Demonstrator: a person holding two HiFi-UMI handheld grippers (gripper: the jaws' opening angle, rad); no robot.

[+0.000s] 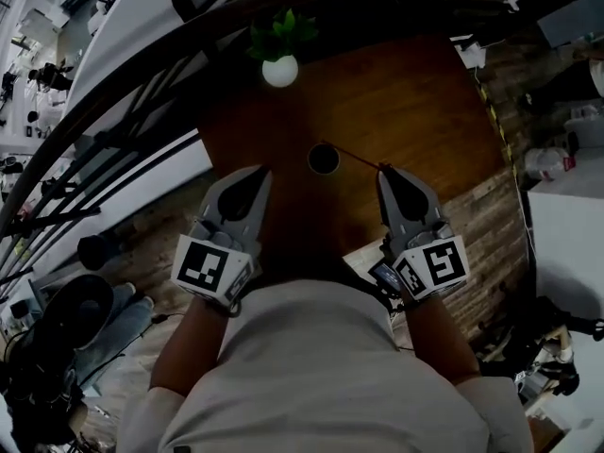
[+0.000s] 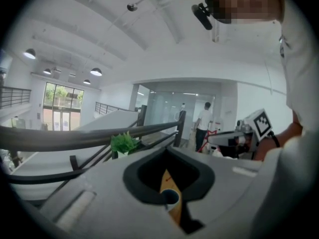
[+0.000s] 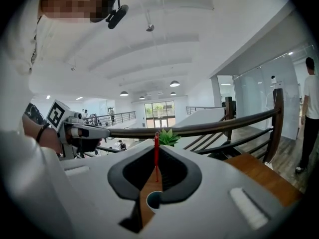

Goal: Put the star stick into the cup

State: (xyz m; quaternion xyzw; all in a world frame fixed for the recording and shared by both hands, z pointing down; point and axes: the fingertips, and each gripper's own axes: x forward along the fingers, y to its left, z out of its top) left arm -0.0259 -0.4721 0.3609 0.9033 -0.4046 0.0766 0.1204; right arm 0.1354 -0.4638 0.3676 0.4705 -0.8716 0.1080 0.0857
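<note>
My left gripper [image 1: 257,172] hangs low over the desk [image 1: 415,102], its fingers [image 1: 238,201] pressed together on nothing. Just to their right and a little ahead stands the cup [image 1: 323,159], its mouth open and dark. The thin red stick [image 1: 354,155] slants from above the cup's far rim back to my right gripper [image 1: 385,170], whose fingers pinch narrowly on its near end. I judge the pick-up done. What is left is tipping the free end into the cup and letting go. The star is too small to make out.
</note>
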